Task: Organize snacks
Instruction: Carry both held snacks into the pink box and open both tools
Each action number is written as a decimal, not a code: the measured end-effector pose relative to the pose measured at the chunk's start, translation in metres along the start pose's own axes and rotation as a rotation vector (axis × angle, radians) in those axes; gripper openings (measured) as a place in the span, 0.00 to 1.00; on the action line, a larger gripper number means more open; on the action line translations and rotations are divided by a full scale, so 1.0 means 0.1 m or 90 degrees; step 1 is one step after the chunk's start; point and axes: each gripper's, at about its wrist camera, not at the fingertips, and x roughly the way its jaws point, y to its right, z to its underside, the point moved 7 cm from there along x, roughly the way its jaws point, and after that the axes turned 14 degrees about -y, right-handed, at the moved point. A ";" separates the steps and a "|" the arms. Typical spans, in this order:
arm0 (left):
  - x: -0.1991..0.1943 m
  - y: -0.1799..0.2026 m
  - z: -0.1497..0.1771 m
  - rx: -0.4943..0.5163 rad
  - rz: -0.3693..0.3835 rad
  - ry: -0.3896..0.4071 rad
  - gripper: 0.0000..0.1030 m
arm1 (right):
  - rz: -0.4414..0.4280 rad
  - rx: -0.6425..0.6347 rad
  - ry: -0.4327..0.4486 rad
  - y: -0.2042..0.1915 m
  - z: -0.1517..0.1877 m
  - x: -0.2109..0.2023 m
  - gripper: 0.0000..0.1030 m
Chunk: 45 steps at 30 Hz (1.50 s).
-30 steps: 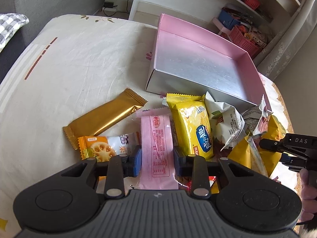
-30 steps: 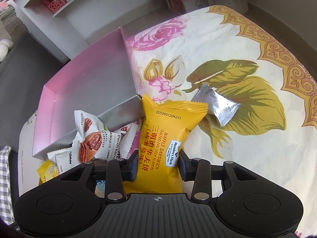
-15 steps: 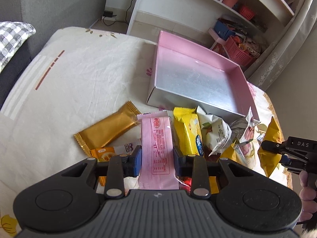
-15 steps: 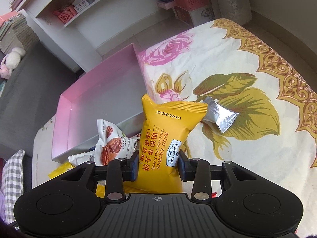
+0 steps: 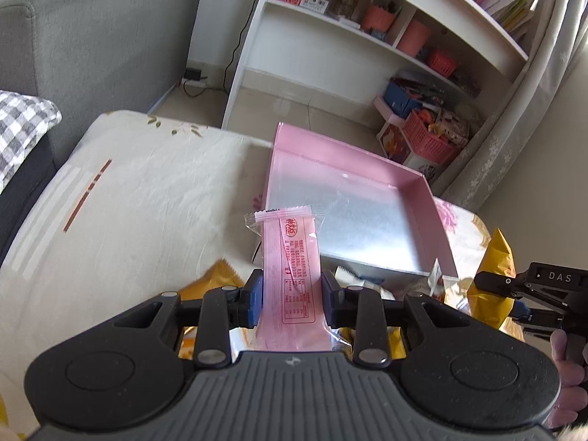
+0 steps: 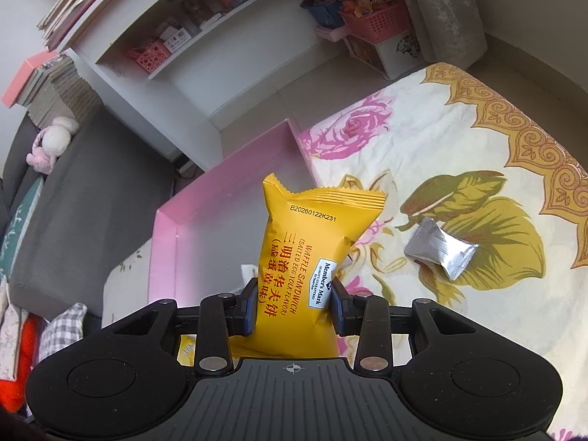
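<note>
2 handheld grippers each carry 1 snack above a cloth-covered desk [image 5: 147, 191]. The left gripper [image 5: 292, 290] is clamped on a long pink wrapper [image 5: 290, 272], which stands upright between its jaws. The right gripper [image 6: 293, 303] is clamped on a yellow waffle sandwich packet [image 6: 308, 257], also upright, its crimped top edge pointing away from the gripper.

Ahead of both grippers sits the pink box [image 5: 419, 187], open-topped with a silver floor. No snack shows inside it, so the sorting looks barely started: 2 snacks are lifted, none appears placed.

Several snacks are left on the desk. Below and just ahead of the left gripper lie a gold wrapper [image 5: 220, 275] and some white packets [image 5: 352, 275], mostly hidden by the gripper body. Ahead and to the right of the right gripper, well apart from the box, lies a silver foil packet [image 6: 439, 250] on the flowered cloth.

The pink wrapper's tip overlaps the box's near wall in the left view; the yellow packet sits in front of the box's corner in the right view.
</note>
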 end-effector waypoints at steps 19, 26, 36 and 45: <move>0.56 0.33 -0.51 0.066 -0.015 0.049 0.28 | -0.030 -0.057 0.043 -0.41 -0.64 0.40 0.36; 0.73 0.34 -0.56 0.100 -0.038 0.052 0.28 | -0.013 -0.097 0.043 -0.46 -0.72 0.63 0.36; 0.80 0.32 -0.54 0.111 -0.032 0.050 0.41 | -0.002 -0.103 0.025 -0.46 -0.69 0.81 0.43; 0.65 0.40 -0.46 0.139 -0.038 0.054 0.77 | -0.002 -0.114 0.038 -0.51 -0.66 0.61 0.70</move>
